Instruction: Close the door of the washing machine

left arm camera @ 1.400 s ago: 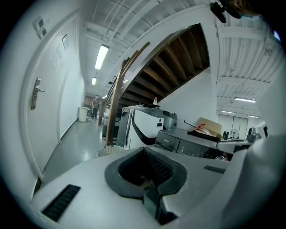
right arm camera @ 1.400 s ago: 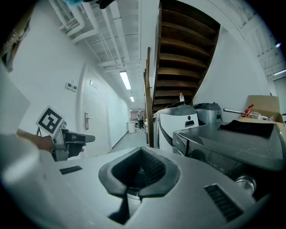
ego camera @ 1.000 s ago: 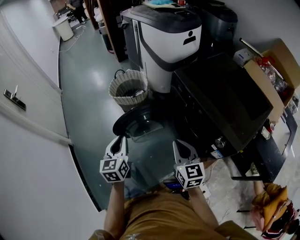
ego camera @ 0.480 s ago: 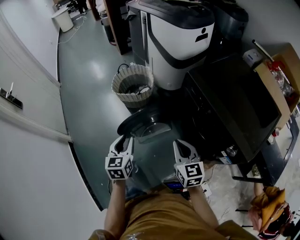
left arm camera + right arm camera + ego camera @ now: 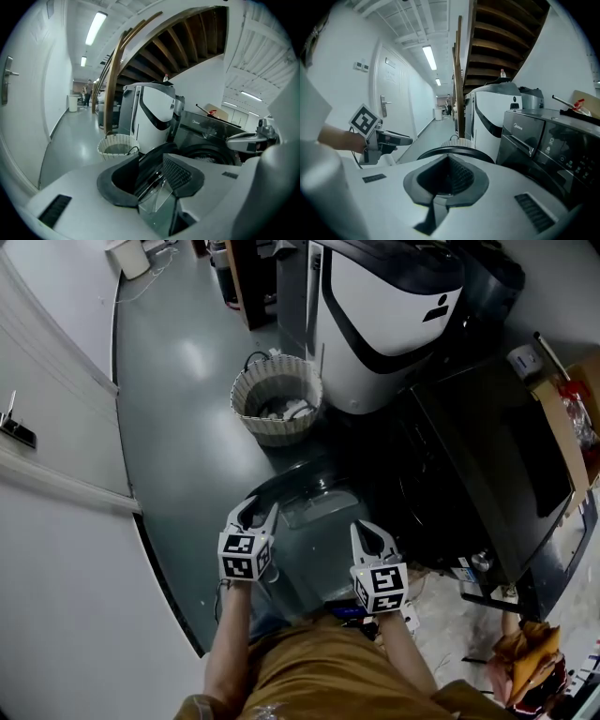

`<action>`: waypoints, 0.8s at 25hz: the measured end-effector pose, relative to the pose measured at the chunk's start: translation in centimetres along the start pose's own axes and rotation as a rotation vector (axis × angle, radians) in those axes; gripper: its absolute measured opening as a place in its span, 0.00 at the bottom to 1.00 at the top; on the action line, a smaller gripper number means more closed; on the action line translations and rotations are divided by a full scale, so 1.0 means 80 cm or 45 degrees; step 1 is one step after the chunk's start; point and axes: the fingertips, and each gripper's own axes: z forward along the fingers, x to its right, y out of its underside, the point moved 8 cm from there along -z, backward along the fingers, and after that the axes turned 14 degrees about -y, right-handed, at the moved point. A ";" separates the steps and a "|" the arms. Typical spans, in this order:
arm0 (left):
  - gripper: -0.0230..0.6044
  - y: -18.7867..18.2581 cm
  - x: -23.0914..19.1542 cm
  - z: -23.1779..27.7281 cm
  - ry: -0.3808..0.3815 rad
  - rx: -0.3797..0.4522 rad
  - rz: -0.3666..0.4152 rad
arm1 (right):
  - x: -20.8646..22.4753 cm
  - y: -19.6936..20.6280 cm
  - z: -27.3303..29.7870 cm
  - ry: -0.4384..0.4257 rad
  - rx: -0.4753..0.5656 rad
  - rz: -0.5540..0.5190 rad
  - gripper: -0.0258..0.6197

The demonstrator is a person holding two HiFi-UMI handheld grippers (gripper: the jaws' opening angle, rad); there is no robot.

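Observation:
The dark washing machine (image 5: 473, 442) stands at the right, its round glass door (image 5: 302, 491) swung open toward me. My left gripper (image 5: 258, 511) is at the door's left rim. Its jaws have just been opening, and in the left gripper view (image 5: 152, 168) the door's (image 5: 157, 158) edge and glass show in the gap, with the pads not pressing on it. My right gripper (image 5: 367, 529) hovers just short of the door's near right side, shut and empty. In the right gripper view (image 5: 446, 177) the door rim (image 5: 454, 151) arcs just beyond the tips.
A wicker basket (image 5: 277, 399) with laundry stands on the floor behind the door. A tall white and grey appliance (image 5: 389, 315) stands next to the washing machine. A cardboard box (image 5: 577, 418) is at the far right. A white wall and door with a handle (image 5: 17, 432) run along the left.
Both grippers have come down and forward to the open door. The left jaws, shut a second ago, now stand apart at the door's rim. The right jaws stay shut.

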 end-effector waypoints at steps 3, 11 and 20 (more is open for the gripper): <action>0.33 0.006 -0.014 0.024 0.028 -0.044 0.005 | -0.002 -0.001 0.017 -0.005 -0.024 0.000 0.06; 0.38 0.018 -0.036 0.091 0.144 -0.144 0.058 | 0.004 0.006 0.052 0.049 -0.090 0.019 0.06; 0.40 0.030 -0.043 0.149 0.256 -0.229 0.070 | -0.005 0.017 0.068 0.080 -0.159 0.023 0.06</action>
